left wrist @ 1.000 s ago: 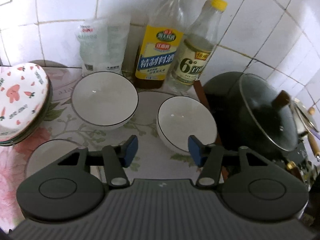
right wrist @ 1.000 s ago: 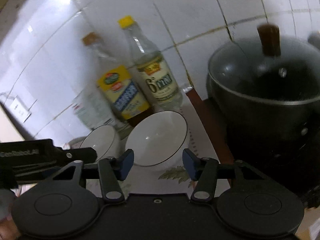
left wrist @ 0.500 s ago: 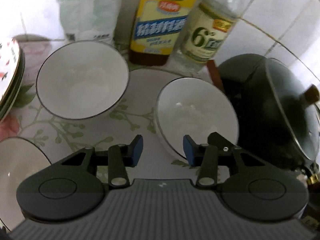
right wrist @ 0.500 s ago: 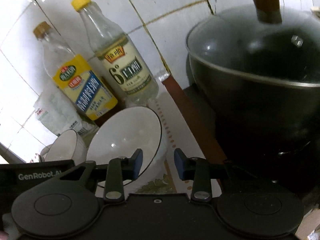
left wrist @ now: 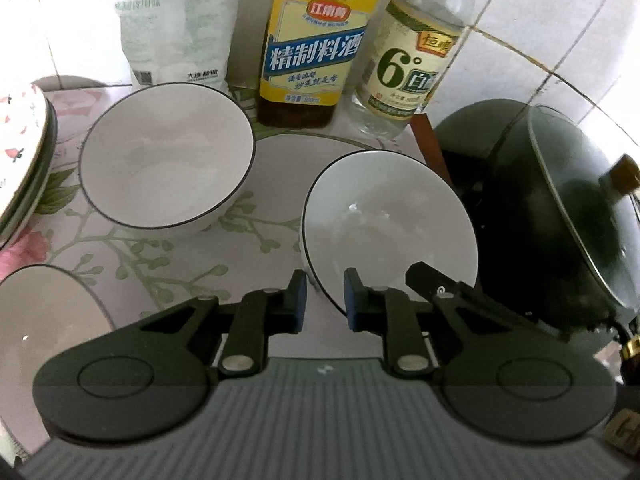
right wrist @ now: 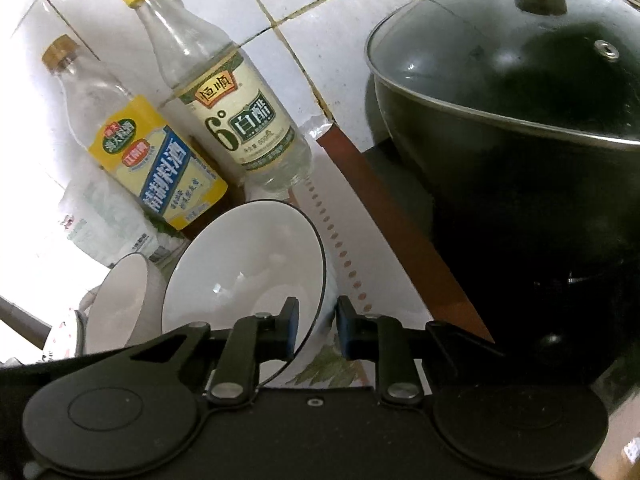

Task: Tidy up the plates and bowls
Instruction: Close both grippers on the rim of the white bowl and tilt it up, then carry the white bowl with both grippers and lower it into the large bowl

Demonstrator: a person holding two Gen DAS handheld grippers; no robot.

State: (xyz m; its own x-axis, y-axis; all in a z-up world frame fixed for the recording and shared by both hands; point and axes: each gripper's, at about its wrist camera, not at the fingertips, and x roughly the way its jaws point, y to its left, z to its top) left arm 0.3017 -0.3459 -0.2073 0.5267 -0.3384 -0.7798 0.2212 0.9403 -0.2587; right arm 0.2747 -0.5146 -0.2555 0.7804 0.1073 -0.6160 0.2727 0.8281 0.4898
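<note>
A white bowl with a dark rim (left wrist: 390, 224) sits on the flowered cloth, tilted, next to the wok. My left gripper (left wrist: 325, 300) has its jaws closed to a narrow gap around the bowl's near rim. My right gripper (right wrist: 316, 330) is closed on the same bowl's rim (right wrist: 244, 272) from the other side. A second white bowl (left wrist: 166, 168) stands to the left, also in the right wrist view (right wrist: 120, 304). A third bowl (left wrist: 44, 328) is at the lower left. A stack of heart-patterned plates (left wrist: 20, 160) is at the far left.
A cooking wine bottle (left wrist: 320, 40), a vinegar bottle (left wrist: 412, 68) and a white bag (left wrist: 176, 20) stand against the tiled wall. A dark wok with a glass lid (left wrist: 560, 216) stands close on the right, also in the right wrist view (right wrist: 520, 140).
Both grippers moved forward onto the right bowl and their jaws narrowed around its rim. The bowl now tilts.
</note>
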